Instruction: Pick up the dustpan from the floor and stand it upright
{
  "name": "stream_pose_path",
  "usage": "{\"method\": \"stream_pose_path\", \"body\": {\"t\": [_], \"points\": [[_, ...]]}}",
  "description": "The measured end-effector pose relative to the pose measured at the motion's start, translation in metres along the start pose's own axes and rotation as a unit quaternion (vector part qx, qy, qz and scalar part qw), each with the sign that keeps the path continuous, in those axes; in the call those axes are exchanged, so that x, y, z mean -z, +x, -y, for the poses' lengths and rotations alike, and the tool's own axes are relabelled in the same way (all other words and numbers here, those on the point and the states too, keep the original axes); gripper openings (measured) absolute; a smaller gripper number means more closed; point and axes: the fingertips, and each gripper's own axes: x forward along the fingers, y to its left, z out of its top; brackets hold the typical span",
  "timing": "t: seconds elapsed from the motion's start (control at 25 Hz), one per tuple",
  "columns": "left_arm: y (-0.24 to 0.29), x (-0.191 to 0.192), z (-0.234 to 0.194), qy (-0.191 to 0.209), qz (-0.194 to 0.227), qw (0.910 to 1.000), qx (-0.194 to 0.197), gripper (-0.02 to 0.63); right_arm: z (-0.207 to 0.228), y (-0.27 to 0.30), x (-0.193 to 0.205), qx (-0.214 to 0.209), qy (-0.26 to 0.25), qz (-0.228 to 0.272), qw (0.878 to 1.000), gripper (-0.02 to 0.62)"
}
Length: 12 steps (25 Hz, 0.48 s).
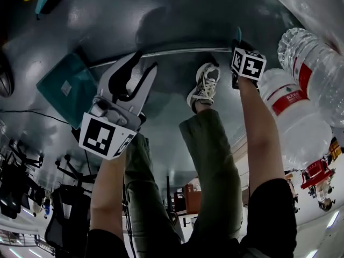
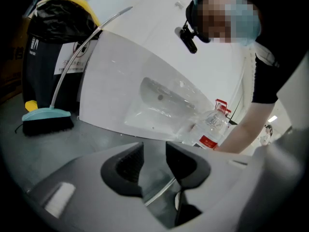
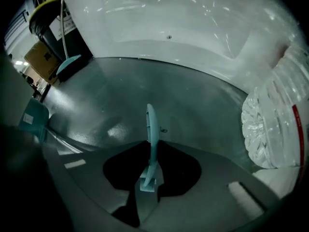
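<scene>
The right gripper [image 3: 152,175] is clenched on the teal handle tip [image 3: 151,129] of the dustpan [image 1: 67,87] and points steeply down. The rod [image 1: 161,54] runs along the floor [image 1: 177,15] to the pan. Bottles [image 1: 309,58] stand just beside this gripper. The left gripper [image 2: 154,161] is released and empty.

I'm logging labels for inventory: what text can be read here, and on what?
No text reads clearly.
On the bottle label: white print, too small.
On the bin: white print, blurred.
On the bin's sign: blurred.
On the dustpan sticker: too small.
</scene>
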Motion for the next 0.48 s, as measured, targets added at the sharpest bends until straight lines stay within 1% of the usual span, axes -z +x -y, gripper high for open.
{"method": "stream_pose_path", "body": {"t": [0.2,0.36,0.48], "points": [[-0.013,-0.029,0.002,-0.002,0.021,0.9998,0.000,0.152,-0.012,-0.044,-0.035,0.004,-0.004,0.043,0.999,0.061],[-0.030,-0.054,-0.008,0.000,0.033,0.9994,-0.005,0.152,-0.031,-0.082,-0.066,0.005,-0.025,0.074,0.997,0.061],[-0.043,-0.073,-0.012,0.009,0.040,0.9990,-0.017,0.150,-0.039,-0.110,-0.086,0.012,-0.041,0.084,0.996,0.063]]}}
